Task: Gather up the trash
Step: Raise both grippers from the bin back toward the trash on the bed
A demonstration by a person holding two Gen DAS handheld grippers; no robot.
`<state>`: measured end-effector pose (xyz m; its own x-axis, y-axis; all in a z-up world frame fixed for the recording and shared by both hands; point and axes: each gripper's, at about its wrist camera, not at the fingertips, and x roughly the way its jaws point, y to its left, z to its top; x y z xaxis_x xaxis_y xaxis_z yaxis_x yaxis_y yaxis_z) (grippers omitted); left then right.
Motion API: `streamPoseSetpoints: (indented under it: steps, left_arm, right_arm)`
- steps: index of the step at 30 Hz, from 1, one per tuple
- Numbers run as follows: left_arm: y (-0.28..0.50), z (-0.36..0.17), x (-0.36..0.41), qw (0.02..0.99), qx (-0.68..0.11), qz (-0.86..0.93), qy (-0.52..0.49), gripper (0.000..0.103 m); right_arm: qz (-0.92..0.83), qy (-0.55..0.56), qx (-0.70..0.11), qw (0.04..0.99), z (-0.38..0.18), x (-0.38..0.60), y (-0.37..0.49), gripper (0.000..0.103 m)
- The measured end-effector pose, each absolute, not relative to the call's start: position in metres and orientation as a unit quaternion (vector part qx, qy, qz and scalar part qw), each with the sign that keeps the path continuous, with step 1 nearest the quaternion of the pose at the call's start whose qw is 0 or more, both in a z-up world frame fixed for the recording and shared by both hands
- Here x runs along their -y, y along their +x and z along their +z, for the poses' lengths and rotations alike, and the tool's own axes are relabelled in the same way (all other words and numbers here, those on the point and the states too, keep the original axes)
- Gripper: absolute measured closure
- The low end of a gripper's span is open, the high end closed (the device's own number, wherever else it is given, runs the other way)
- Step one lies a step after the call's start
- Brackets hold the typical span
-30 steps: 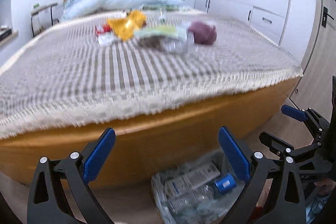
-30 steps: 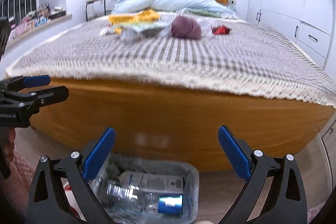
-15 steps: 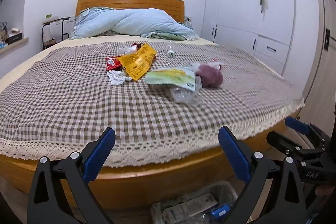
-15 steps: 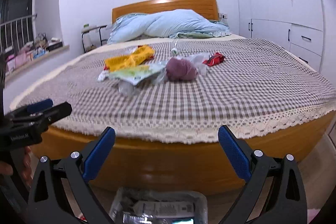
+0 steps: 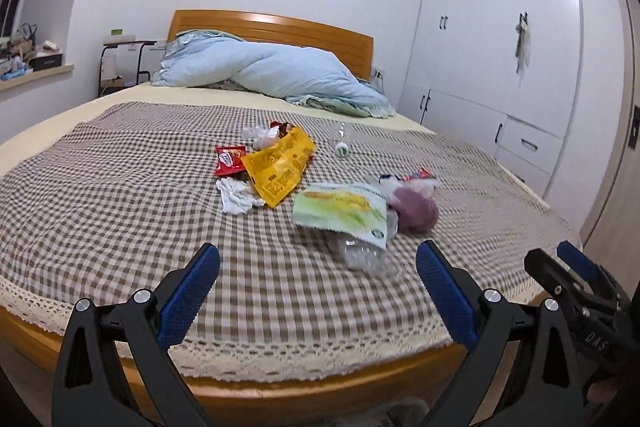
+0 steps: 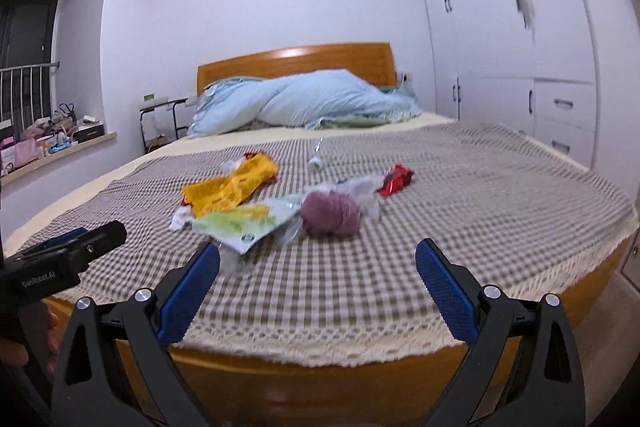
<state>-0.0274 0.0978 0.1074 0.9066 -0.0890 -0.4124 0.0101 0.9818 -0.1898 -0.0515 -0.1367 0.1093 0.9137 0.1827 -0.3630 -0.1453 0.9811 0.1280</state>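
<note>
Both claws hang at the foot of the bed, spread wide and holding nothing: the left gripper [image 5: 318, 285] and the right gripper [image 6: 318, 285], each with ribbed blue pads on black frames. The trash lies in a loose heap mid-bed on the brown-and-cream checked coverlet [image 5: 120, 195], which has a lace edge. Nearest is a crumpled clear plastic bottle [image 5: 362, 255], half under a glossy green-and-white packet [image 5: 340, 209]. Touching that is a soft purple bundle [image 5: 416, 213], possibly a wadded bag. Farther back lie a shiny yellow wrapper [image 5: 280, 165], a small red sachet [image 5: 229, 159] and a crumpled white tissue [image 5: 237, 197]. A rumpled pale-blue duvet [image 5: 272, 73] is piled against the wooden headboard [image 5: 280, 29]; white wardrobes [image 5: 500, 39] stand along the right wall.
</note>
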Motion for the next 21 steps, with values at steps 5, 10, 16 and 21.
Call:
streamPoseSetpoints:
  steps: [5, 10, 16, 21]
  left_arm:
    - [-0.017, 0.109, -0.104, 0.969, -0.211, -0.024, -0.127, 0.008]
    - [-0.013, 0.105, -0.097, 0.968, -0.217, -0.030, -0.123, 0.008]
    - [-0.016, 0.105, -0.091, 0.970, -0.215, -0.036, -0.109, 0.008]
    - [-0.018, 0.104, -0.087, 0.970, -0.218, -0.040, -0.097, 0.008]
  right_arm:
    - [0.070, 0.043, -0.172, 0.982, 0.111, 0.134, -0.046, 0.009]
    - [0.066, 0.025, -0.169, 0.983, 0.107, 0.131, -0.046, 0.009]
    - [0.063, 0.030, -0.172, 0.983, 0.105, 0.136, -0.048, 0.009]
    - [0.058, 0.012, -0.162, 0.985, 0.104, 0.136, -0.052, 0.009]
